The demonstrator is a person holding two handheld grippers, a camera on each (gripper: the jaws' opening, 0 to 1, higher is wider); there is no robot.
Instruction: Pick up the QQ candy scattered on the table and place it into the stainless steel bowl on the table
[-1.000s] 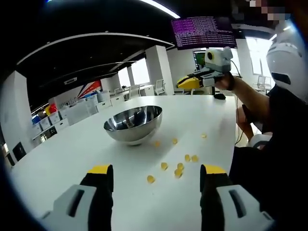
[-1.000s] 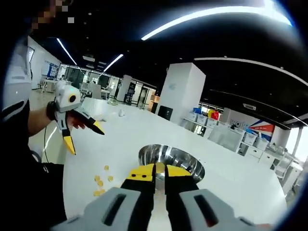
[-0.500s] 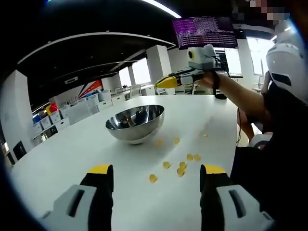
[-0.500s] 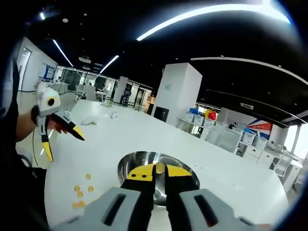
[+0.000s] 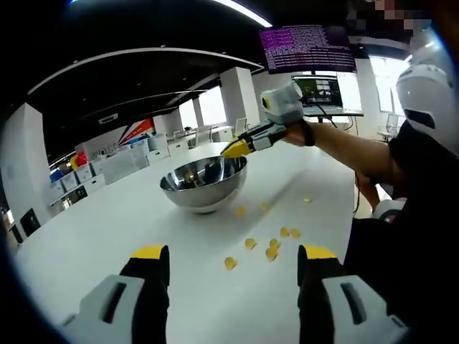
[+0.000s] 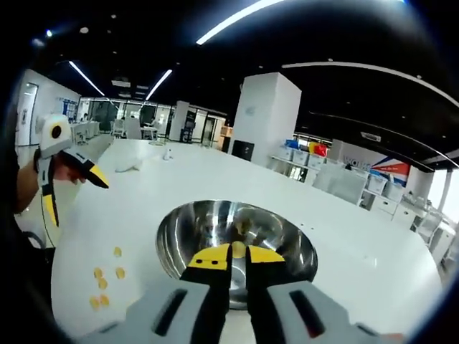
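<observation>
A stainless steel bowl (image 5: 204, 185) stands on the white table (image 5: 107, 229), with several yellow QQ candies (image 5: 250, 244) scattered to its right. My left gripper (image 5: 233, 254) hovers open above the near table, nothing between its jaws. My right gripper (image 5: 237, 148) reaches in from the right, its tip over the bowl's rim. In the right gripper view, the right gripper (image 6: 237, 254) is shut on one yellow candy (image 6: 237, 248) directly above the bowl (image 6: 190, 233). The left gripper (image 6: 74, 192) stands open at the left, beyond several candies (image 6: 117, 251).
The person's arm and dark-clothed body (image 5: 423, 165) fill the right side. A monitor with purple text (image 5: 308, 49) hangs behind the table's far end. Small white objects (image 6: 166, 154) lie on the far tabletop. A white pillar (image 6: 269, 115) and storage shelves stand beyond.
My right gripper has carried the candy down and across to above the bowl, which now looms larger in its view. The left gripper has stayed open and nearly still.
</observation>
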